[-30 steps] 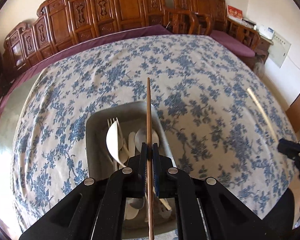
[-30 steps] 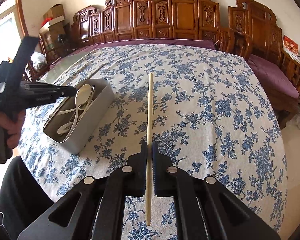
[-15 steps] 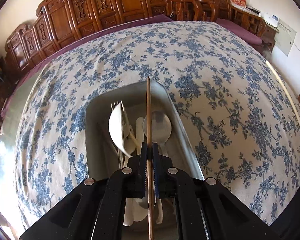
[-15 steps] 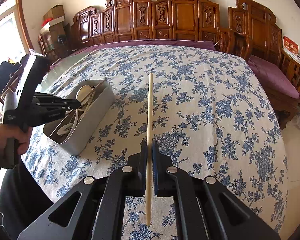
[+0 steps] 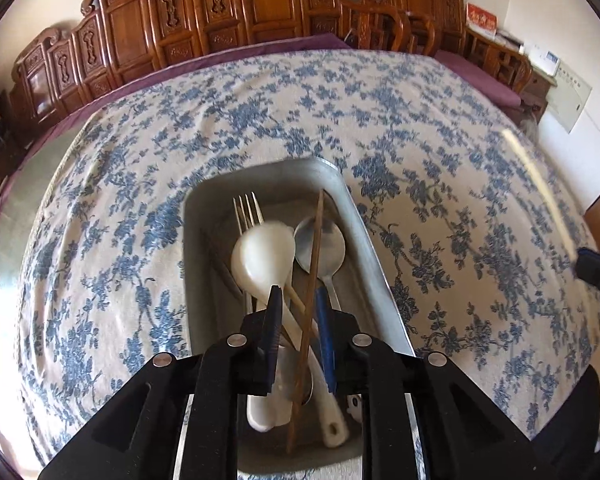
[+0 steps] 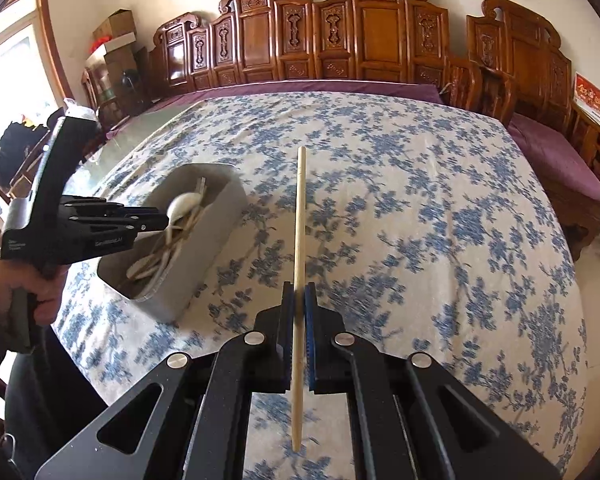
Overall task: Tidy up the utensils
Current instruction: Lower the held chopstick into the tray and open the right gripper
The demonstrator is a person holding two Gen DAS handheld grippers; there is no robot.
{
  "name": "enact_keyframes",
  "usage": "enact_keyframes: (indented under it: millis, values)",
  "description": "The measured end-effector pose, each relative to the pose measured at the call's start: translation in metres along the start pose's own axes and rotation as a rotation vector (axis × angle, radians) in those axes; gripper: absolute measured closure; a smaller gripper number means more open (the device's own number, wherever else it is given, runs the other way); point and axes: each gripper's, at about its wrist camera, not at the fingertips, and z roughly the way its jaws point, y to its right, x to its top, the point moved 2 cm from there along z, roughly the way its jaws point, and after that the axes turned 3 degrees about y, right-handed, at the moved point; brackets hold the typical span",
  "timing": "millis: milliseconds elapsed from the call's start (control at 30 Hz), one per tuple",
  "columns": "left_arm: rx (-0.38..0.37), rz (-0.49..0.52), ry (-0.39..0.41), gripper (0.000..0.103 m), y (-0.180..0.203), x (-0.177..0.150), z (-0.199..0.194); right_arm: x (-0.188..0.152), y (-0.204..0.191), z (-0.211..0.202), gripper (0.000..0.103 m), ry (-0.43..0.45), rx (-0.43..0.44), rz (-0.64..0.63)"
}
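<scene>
The left gripper (image 5: 297,304) hangs over the grey rectangular metal tray (image 5: 364,236) on the blue-flowered bench (image 5: 440,152), its jaws having just been opening, now spread; the dark brown wooden chopstick (image 5: 314,256) lies loose between them, slanting across a white ceramic spoon (image 5: 262,256) and a steel spoon (image 5: 332,240) in the tray; further right, the right gripper (image 6: 299,300) is pressed together, pinching a pale wooden chopstick (image 6: 300,216) above the cloth.

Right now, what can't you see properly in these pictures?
- Left wrist view: lower ends of the white spoons and dark chopstick, hidden behind the left gripper.
- Right wrist view: tray contents blurred, partly hidden by the left gripper.
- Left wrist view: right gripper cut off by the edge.
</scene>
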Motion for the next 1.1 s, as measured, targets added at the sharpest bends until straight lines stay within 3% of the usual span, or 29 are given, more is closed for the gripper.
enact_keyframes:
  millis: [533, 700, 1100]
  values:
    - [-0.023, -0.048, 0.157, 0.085, -0.052, 0.009, -0.081, 0.045, -0.086, 0.038, 0.097, -0.016, 0.091, -0.045]
    - [-0.008, -0.056, 0.179, 0.08, -0.066, 0.004, -0.092, 0.056, -0.104, 0.053, 0.097, -0.031, 0.108, -0.027]
    - [0.005, -0.099, 0.177, 0.079, -0.097, -0.014, -0.097, 0.059, -0.134, 0.095, 0.097, -0.085, 0.102, 0.001]
